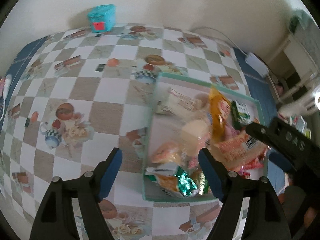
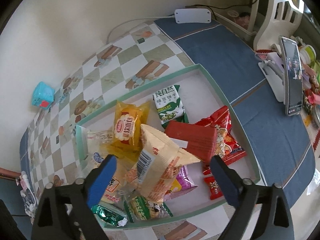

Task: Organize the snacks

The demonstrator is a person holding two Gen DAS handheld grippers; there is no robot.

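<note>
Snack packets (image 2: 160, 140) lie heaped in the green-rimmed tray (image 2: 224, 100) on the checkered surface (image 1: 80, 100). Right tool (image 2: 162, 170) hangs spread above a beige packet (image 2: 162, 160); left tool (image 1: 160, 172) spread, holding nothing.

Motion blur smears the snack packets (image 1: 202, 132) in the tray (image 1: 149, 138), their print unreadable.
</note>
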